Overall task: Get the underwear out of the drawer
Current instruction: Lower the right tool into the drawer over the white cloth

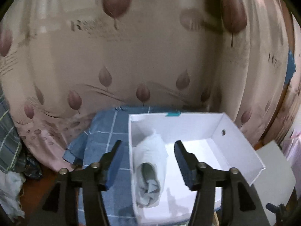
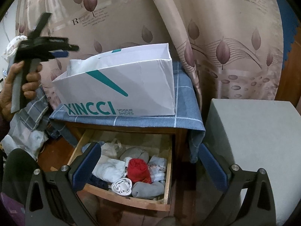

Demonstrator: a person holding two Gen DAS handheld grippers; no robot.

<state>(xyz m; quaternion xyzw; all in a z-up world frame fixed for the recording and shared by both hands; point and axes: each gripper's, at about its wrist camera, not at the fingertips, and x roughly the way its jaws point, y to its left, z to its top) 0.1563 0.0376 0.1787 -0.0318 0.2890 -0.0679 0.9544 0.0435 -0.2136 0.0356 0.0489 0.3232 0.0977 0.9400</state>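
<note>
A: Where is the underwear?

B: One pale grey, rolled piece (image 1: 149,173) lies inside the white box (image 1: 242,141), against the box's left wall. Nothing grips it.

A: And the left tool?

B: The left tool (image 1: 147,156) hovers over the box with its jaws apart. The roll shows in the gap between them, but the pads do not touch it. One finger hangs outside the box's left wall, the other over the box's bare floor. From the right wrist view, the left tool (image 2: 58,51) is held up by a hand (image 2: 22,86) to the left of the box and above its rim.

A: What does the box stand on?

B: On a blue checked cloth (image 2: 143,120) that covers the surface. A leaf-print curtain (image 2: 216,37) hangs right behind the box.

A: And the drawer?

B: The wooden drawer (image 2: 167,171) is pulled out, directly below the box. It is packed with rolled and folded garments: a red piece (image 2: 138,170) near the middle, a white roll (image 2: 122,186) and a grey roll (image 2: 148,189) at the front, more white ones (image 2: 109,168) to the left of the red

A: The right tool?

B: The right tool (image 2: 148,165) hangs over the drawer, jaws wide, holding nothing. A grey block (image 2: 252,141) stands right of the drawer
</note>
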